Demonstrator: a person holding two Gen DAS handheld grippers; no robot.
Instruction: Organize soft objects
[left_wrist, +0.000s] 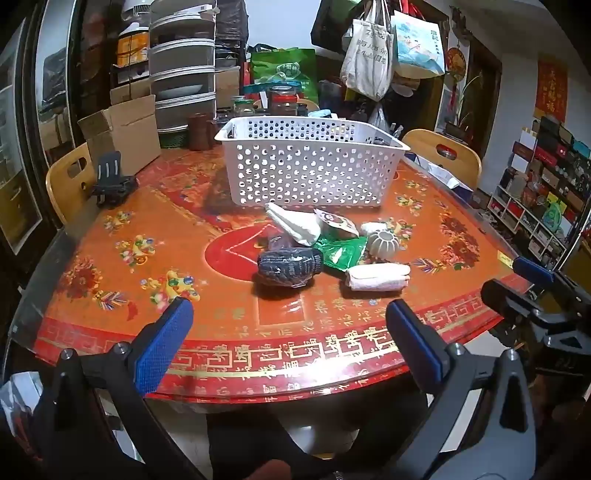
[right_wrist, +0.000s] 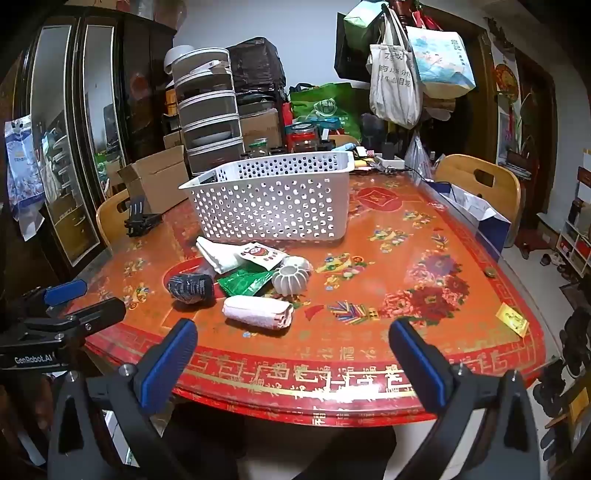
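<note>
A glossy, glass-smooth tabletop (left_wrist: 110, 266) carried a perforated white plastic basket (left_wrist: 310, 166), a rolled white cloth (left_wrist: 376, 277), shiny green foil packets (left_wrist: 341, 253) and, at its far left edge, a matt cardboard box (left_wrist: 125, 136).

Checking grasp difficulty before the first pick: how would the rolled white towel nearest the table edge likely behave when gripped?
The rolled white cloth towel probably squashes under pressure. Its loose layered end may unroll or droop when lifted. Lying on its side, it might roll if nudged.
</note>
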